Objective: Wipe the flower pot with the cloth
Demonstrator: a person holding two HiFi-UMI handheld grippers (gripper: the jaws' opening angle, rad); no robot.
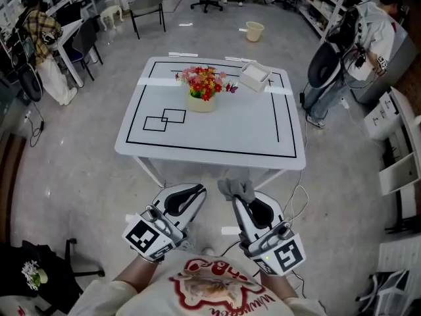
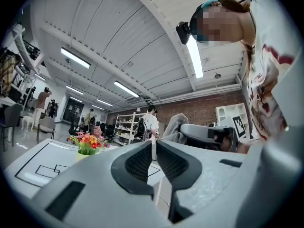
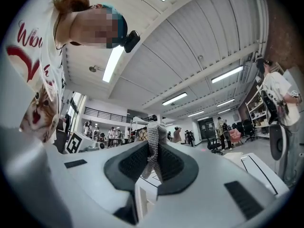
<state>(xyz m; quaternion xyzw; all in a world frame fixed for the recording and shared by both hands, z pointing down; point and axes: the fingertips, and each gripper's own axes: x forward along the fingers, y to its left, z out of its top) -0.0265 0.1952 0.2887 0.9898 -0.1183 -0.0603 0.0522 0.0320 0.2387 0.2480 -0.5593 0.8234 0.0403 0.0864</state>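
Observation:
The pale yellow flower pot [image 1: 200,102] with red and yellow flowers [image 1: 205,81] stands on the far middle of the white table [image 1: 223,133]. Both grippers are held low, short of the table's near edge. My right gripper [image 1: 237,199] is shut on a grey cloth [image 1: 237,188] that bunches up above its jaws. In the right gripper view the cloth [image 3: 153,151] is pinched between the pads. My left gripper [image 1: 198,190] has its jaws together with nothing between them. The left gripper view shows the pot [image 2: 83,153] far off to the left.
A white box [image 1: 255,76] sits on the table's far right corner. Black lines mark rectangles on the tabletop. A person [image 1: 371,35] stands at the right by shelves [image 1: 401,170]. Chairs [image 1: 148,5] and a bucket [image 1: 254,30] stand beyond the table.

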